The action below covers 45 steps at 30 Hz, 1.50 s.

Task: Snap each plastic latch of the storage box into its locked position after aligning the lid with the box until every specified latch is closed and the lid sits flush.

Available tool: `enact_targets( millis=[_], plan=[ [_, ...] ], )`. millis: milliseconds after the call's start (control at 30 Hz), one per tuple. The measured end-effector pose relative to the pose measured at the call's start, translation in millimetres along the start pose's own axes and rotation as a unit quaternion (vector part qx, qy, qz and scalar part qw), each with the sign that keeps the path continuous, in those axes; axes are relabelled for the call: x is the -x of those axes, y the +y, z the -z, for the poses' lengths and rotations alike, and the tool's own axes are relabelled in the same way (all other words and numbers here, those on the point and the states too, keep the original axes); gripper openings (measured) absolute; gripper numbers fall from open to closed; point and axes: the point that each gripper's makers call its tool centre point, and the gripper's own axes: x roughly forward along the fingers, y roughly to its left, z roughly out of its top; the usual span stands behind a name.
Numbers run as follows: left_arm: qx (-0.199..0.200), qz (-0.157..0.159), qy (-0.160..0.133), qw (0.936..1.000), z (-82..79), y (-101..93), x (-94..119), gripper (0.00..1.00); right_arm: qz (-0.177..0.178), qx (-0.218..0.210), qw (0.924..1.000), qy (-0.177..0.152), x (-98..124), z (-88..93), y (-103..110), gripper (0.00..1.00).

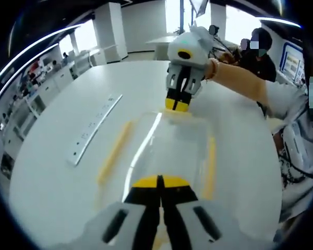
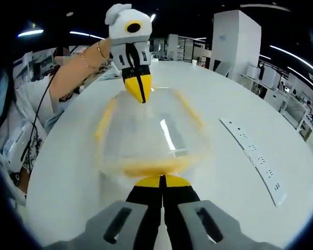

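Latching step in hand, judging by the pose: 1 clear storage box [image 1: 172,151] sits centre frame in the left gripper view on the white table [image 1: 57,187], lid [image 2: 156,130] on top, and the 2 grippers press at opposite ends of it. Left gripper [image 1: 160,181] at bottom centre of its view: yellow-tipped jaws closed together, tips on the near end of the box, nothing held between them. Right gripper [image 2: 160,180] same story at bottom centre of its view, jaws closed, tips against the yellow end latch [image 2: 146,167]. Each gripper also shows at the far end in the other's view, upper centre. Yellow strips count 4: 2 long side latches [image 1: 113,151] left and right of the box, plus 1 at each end. Can't tell from these frames which ones are fully snapped, or whether the lid is flush; the clear plastic blurs the edges. Next move likely calls for a firm push on both end latches, then checking the 2 side ones. Also 1 white power strip [image 1: 94,127] lies left of the box, apart from it.
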Motion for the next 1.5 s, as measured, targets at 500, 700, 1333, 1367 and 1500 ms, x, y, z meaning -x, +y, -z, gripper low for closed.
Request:
enact_targets(
  millis=[500, 700, 1333, 1367, 1500],
  plan=[
    [0.02, -0.008, -0.033, 0.9992, -0.7, 6.8, 6.2, 0.0, 0.093, -0.002, 0.9953, -0.025, 37.0, -23.6, -25.3, 0.0],
    [-0.008, -0.052, -0.105, 0.993, -13.1, 23.3, 38.2, 0.0, 0.086, 0.03, 0.9939, -0.061, 35.6, -63.0, 2.2, 0.0],
    [0.037, -0.071, -0.027, 0.9964, 69.7, 44.4, 46.5, 0.0, 0.071, 0.029, 0.997, -0.013, 6.4, -49.8, 14.4, 0.0],
    [0.036, -0.069, -0.028, 0.9966, 69.4, 44.0, 46.3, 0.0, 0.07, 0.028, 0.997, -0.015, 6.6, -49.5, 14.4, 0.0],
    [0.025, -0.061, -0.026, 0.9975, 70.3, 40.4, 43.6, 0.0, 0.068, 0.025, 0.9971, -0.022, 6.8, -49.7, 15.3, 0.0]
  ],
)
